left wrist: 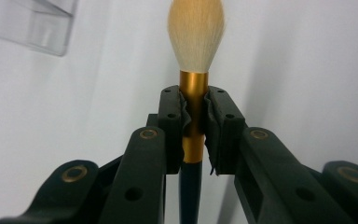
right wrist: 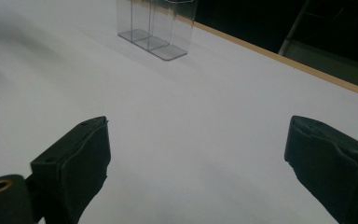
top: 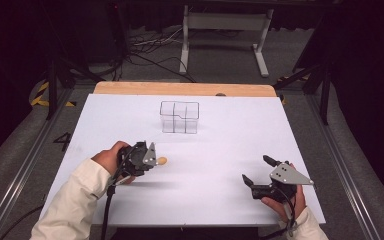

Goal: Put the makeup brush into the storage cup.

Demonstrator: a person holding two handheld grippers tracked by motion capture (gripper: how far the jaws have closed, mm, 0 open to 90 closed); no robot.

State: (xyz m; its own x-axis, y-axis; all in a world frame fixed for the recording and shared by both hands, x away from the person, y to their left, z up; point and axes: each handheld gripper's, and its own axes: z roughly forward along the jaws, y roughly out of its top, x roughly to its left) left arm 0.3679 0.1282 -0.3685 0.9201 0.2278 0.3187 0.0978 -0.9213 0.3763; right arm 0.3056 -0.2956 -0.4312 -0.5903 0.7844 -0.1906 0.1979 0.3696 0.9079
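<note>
Clamping the brush (left wrist: 194,116) by its gold ferrule, the left claw (top: 152,161) holds it toward the surface's left edge, bristles leading along the jaws; the clear organizer (top: 179,117) stands well apart toward the far edge. The right claw (top: 256,170) gapes wide, farther off.

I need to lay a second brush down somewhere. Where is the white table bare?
Most of the table is bare: the wide middle between the brush in the left hand-held gripper and the open right hand-held gripper, and both strips beside the clear organizer. Only the near corners, under the hands, are taken up.
</note>
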